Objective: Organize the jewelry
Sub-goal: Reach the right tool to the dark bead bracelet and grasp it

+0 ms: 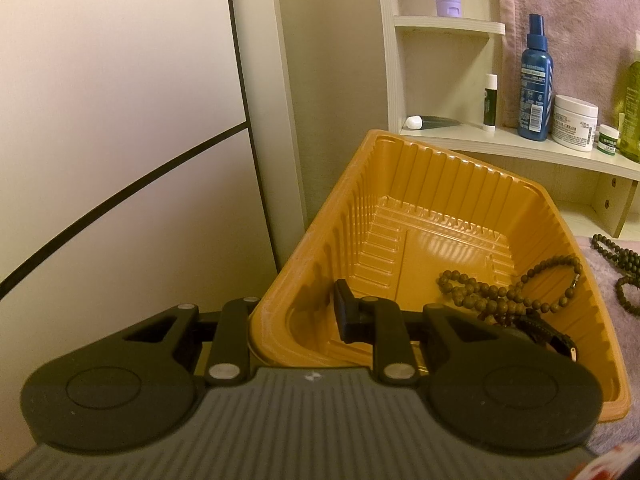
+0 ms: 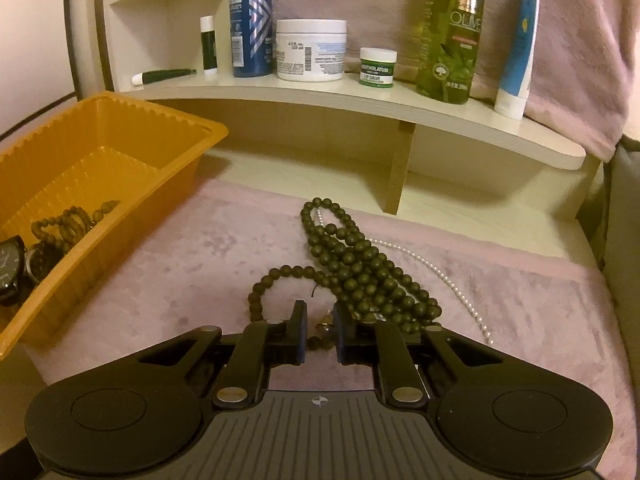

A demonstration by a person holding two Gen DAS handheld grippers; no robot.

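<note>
An orange plastic tray (image 1: 400, 168) stands on the pink cloth; it also shows in the right wrist view (image 2: 120, 128) at the left. It holds a brown bead bracelet (image 1: 500, 292) and two dark watches (image 2: 16, 272). My left gripper (image 1: 296, 312) straddles the tray's near left wall, one finger (image 1: 344, 312) inside and the other outside, apparently gripping the wall. A long dark green bead necklace (image 2: 360, 268) and a thin pearl strand (image 2: 440, 276) lie on the cloth. My right gripper (image 2: 320, 320) is low over the necklace's near end, jaws narrowly apart with a small metal piece and beads between them.
A curved cream shelf (image 2: 320, 96) behind holds a blue spray bottle (image 2: 252, 20), a white cream jar (image 2: 310, 50), a small green jar (image 2: 378, 66), a green olive bottle (image 2: 450, 32), a blue tube (image 2: 516, 48) and a lip balm (image 2: 208, 42). A white wall panel (image 1: 120, 120) is at the left.
</note>
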